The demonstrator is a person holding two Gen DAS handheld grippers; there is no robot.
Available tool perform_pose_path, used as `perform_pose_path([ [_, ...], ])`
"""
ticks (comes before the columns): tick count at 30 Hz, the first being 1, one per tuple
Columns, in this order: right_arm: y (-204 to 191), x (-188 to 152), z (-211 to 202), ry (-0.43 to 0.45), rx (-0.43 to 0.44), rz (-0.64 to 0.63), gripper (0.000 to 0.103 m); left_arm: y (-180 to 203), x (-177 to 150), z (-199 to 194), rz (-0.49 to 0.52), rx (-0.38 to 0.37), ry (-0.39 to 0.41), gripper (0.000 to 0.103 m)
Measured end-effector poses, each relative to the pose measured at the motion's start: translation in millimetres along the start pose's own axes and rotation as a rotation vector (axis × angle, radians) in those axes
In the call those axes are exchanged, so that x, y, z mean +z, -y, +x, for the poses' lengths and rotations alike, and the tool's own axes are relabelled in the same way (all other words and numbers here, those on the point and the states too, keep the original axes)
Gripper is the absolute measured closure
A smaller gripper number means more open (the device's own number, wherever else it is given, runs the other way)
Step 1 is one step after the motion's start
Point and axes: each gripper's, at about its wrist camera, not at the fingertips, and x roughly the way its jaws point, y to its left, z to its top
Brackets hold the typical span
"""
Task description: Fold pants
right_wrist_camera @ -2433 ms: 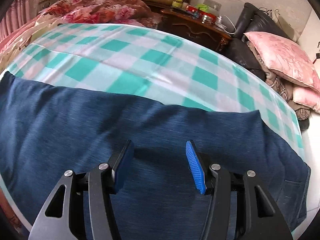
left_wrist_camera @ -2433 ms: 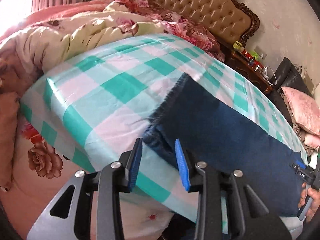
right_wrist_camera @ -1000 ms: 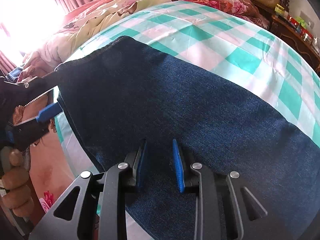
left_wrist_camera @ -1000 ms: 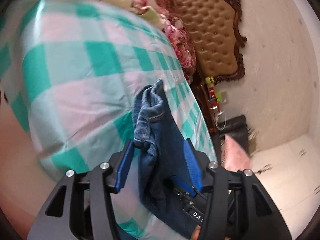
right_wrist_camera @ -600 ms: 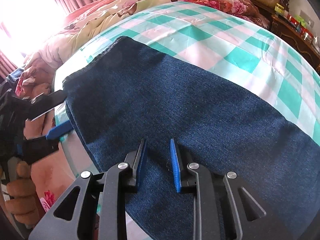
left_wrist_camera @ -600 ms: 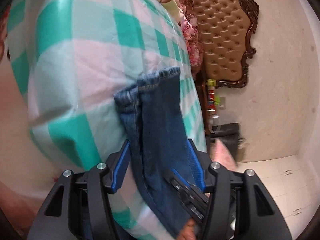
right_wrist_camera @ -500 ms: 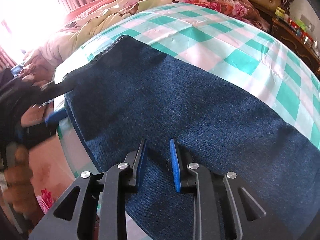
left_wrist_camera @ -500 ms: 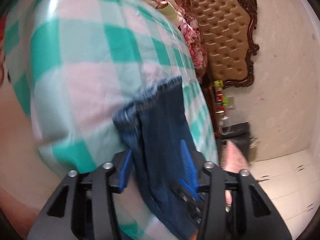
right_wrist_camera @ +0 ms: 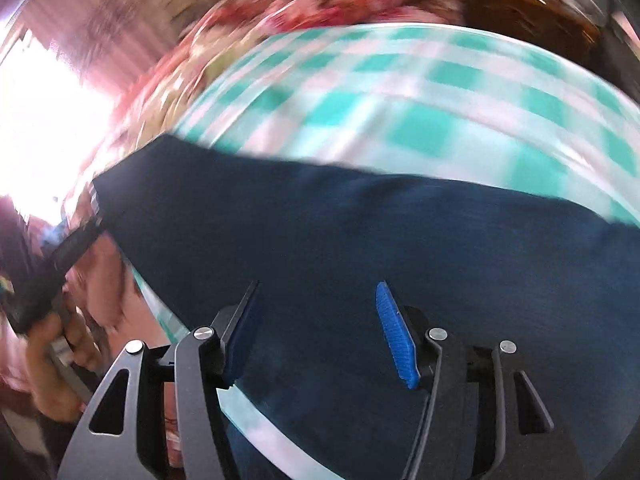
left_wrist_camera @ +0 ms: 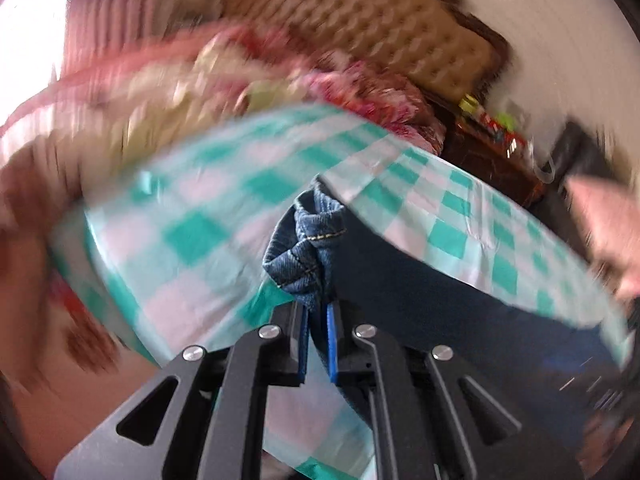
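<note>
Dark blue denim pants [right_wrist_camera: 360, 248] lie folded lengthwise across a bed with a teal and pink checked sheet [right_wrist_camera: 400, 92]. My left gripper [left_wrist_camera: 318, 320] is shut on the bunched hem end of the pants [left_wrist_camera: 308, 248] and holds it lifted off the sheet. My right gripper [right_wrist_camera: 316, 320] is open and empty just above the middle of the pants. The left gripper also shows in the right wrist view [right_wrist_camera: 60, 264], at the pants' left end, in a hand. Both views are motion-blurred.
Floral quilts [left_wrist_camera: 180, 88] are piled at the far side of the bed below a tufted headboard [left_wrist_camera: 380, 36]. A dark wooden nightstand [left_wrist_camera: 492, 152] with small items stands at the right. A pink cushion [left_wrist_camera: 608, 220] lies further right.
My left gripper closed on the pants' hem end and lifted it. My right gripper, nearly closed on the denim before, opened wide and let go. Both cameras swung sharply.
</note>
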Motion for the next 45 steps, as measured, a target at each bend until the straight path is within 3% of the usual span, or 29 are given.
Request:
perform_pose_path([
  [3, 54, 2, -43, 0.053, 0.020, 0.099, 0.045, 74, 11, -31, 0.222, 0.087, 0.101, 0.096],
  [7, 126, -12, -91, 0.100, 0.139, 0.268, 0.045, 182, -18, -67, 0.517, 0.100, 0.239, 0.096],
  [9, 164, -26, -114, 0.139, 0.161, 0.353, 0.044, 243, -59, -80, 0.673, 0.047, 0.288, 0.096],
  [11, 195, -46, -131, 0.169, 0.149, 0.418, 0.044, 298, -120, -82, 0.841, -0.039, 0.298, 0.096],
  [13, 216, -63, -138, 0.175, 0.147, 0.461, 0.044, 337, -188, -71, 1.018, -0.136, 0.245, 0.096],
  [15, 233, -82, -143, 0.170, 0.154, 0.497, 0.044, 352, -224, -62, 1.079, -0.176, 0.195, 0.096],
  [17, 246, -96, -147, 0.170, 0.152, 0.525, 0.044, 353, -239, -57, 1.071, -0.159, 0.193, 0.095],
  [21, 251, -104, -138, 0.121, 0.192, 0.540, 0.044, 341, -220, -61, 0.957, -0.192, 0.174, 0.095],
  [24, 233, -94, -122, 0.062, 0.300, 0.524, 0.039, 333, -194, -74, 0.834, -0.252, 0.180, 0.095],
  [26, 221, -85, -106, 0.011, 0.399, 0.544, 0.031, 327, -183, -80, 0.800, -0.262, 0.188, 0.095],
  [31, 197, -65, -76, -0.048, 0.539, 0.586, 0.030, 322, -176, -85, 0.787, -0.272, 0.178, 0.095],
  [37, 190, -49, -61, -0.038, 0.527, 0.590, 0.031, 318, -175, -87, 0.769, -0.289, 0.183, 0.095],
  [39, 194, -41, -59, -0.021, 0.439, 0.569, 0.046, 320, -178, -86, 0.797, -0.275, 0.202, 0.095],
  [41, 194, -35, -56, -0.015, 0.397, 0.534, 0.081, 323, -184, -87, 0.825, -0.263, 0.217, 0.095],
  [42, 191, -32, -56, -0.005, 0.371, 0.493, 0.090, 325, -186, -86, 0.836, -0.257, 0.223, 0.095],
  [45, 182, -30, -71, 0.050, 0.265, 0.376, 0.094, 336, -198, -86, 0.884, -0.242, 0.244, 0.096],
])
